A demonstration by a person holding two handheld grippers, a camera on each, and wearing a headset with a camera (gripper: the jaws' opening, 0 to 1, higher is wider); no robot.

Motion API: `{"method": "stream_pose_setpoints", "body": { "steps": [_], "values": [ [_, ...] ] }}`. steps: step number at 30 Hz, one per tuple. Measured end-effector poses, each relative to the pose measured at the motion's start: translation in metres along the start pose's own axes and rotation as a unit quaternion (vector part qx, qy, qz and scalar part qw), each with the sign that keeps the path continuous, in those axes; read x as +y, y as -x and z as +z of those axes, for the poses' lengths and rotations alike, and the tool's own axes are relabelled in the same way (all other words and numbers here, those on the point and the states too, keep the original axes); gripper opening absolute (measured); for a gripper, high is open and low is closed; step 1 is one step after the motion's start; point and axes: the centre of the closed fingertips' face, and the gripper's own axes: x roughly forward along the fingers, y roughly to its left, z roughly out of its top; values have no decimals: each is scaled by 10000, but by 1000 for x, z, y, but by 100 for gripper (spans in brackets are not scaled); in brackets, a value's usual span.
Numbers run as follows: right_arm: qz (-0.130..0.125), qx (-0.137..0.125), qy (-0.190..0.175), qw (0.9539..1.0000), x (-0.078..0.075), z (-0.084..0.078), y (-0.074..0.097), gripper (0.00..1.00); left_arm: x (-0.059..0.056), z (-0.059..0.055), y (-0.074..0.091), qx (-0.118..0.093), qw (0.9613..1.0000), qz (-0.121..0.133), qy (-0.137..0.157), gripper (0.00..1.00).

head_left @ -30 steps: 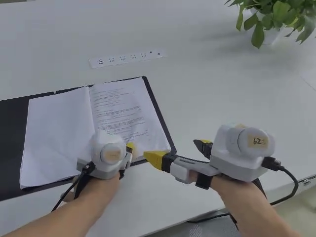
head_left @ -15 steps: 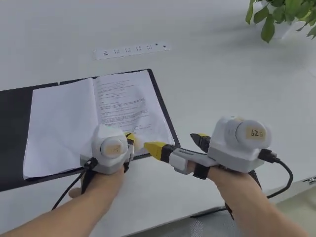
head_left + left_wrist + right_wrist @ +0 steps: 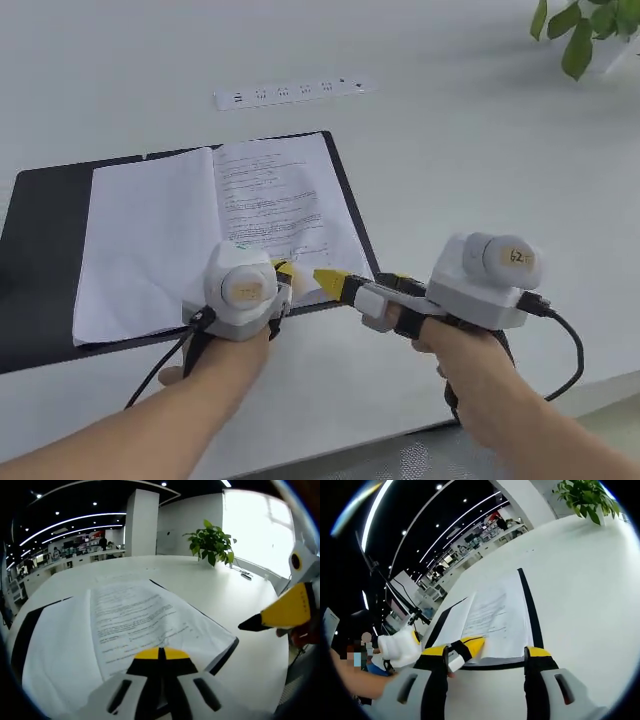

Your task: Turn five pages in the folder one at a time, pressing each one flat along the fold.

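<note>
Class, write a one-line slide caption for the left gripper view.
Shut left gripper at the open folder's printed page, right gripper close by.

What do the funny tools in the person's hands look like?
Both are rounded white plastic shells with yellow-tipped black tongs. The left gripper has a pale orange round label and a thin black cable. The right gripper has a label marked 62 and a thicker black cable. Forearms are bare of sleeves.
</note>
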Motion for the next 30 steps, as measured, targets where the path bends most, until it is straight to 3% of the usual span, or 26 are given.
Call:
{"method": "stream_pose_setpoints", "body": {
  "steps": [14,30],
  "values": [
    [35,172,-224,9996,-7,-7,-14,59,0,1,-1,-18,10000,22,-21,0],
    [-234,183,-174,9994,-25,-8,-11,31,0,1,0,-61,10000,30,4,0]
  ]
}}
